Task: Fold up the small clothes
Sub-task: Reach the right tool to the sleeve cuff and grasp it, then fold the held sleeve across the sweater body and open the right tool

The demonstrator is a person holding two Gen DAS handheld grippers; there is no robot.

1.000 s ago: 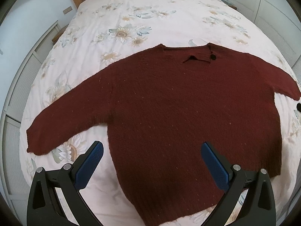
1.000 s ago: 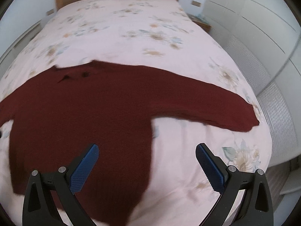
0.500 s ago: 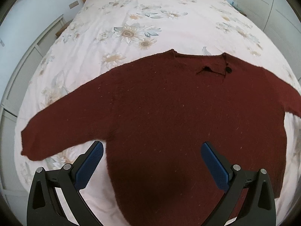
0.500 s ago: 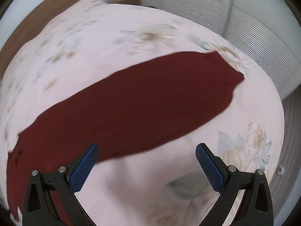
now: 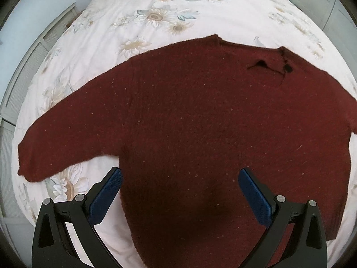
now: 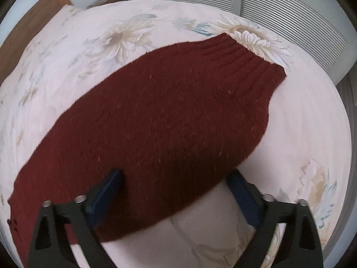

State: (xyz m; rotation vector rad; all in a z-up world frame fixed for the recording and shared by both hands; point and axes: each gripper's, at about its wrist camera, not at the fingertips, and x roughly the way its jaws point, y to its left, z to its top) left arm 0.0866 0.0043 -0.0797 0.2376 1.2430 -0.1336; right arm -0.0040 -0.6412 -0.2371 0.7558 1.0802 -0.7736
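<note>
On the bed (image 5: 107, 51), the sweater (image 5: 200, 122) lies flat and face up with both sleeves stretched out to the sides, and nothing is folded yet as far as I can judge; my worry is the right sleeve (image 6: 169, 111), because the right gripper (image 6: 174, 185) sits low over its lower edge with the jaws spread wide, and if I close here I could pinch the quilt along with the knit, or take only the top layer of the sleeve, so that the fold drags the bedding or opens the sleeve into a twist; the knit looks thick and soft, so I judge it may also slip from a shallow bite and drop halfway across the body; the cuff (image 6: 252, 60) lies well ahead of the jaws, near the far edge of the bed, so a grab here would leave it trailing; the sleeve's mid-part runs between the two right fingers, one over the wool and the other over bare quilt just beside the sleeve's edge; whether the tips touch the cloth I cannot tell; the left gripper (image 5: 178, 189) hangs over the lower body with jaws spread and nothing held, its left finger near the left underarm, the hem hidden below the view.
</note>
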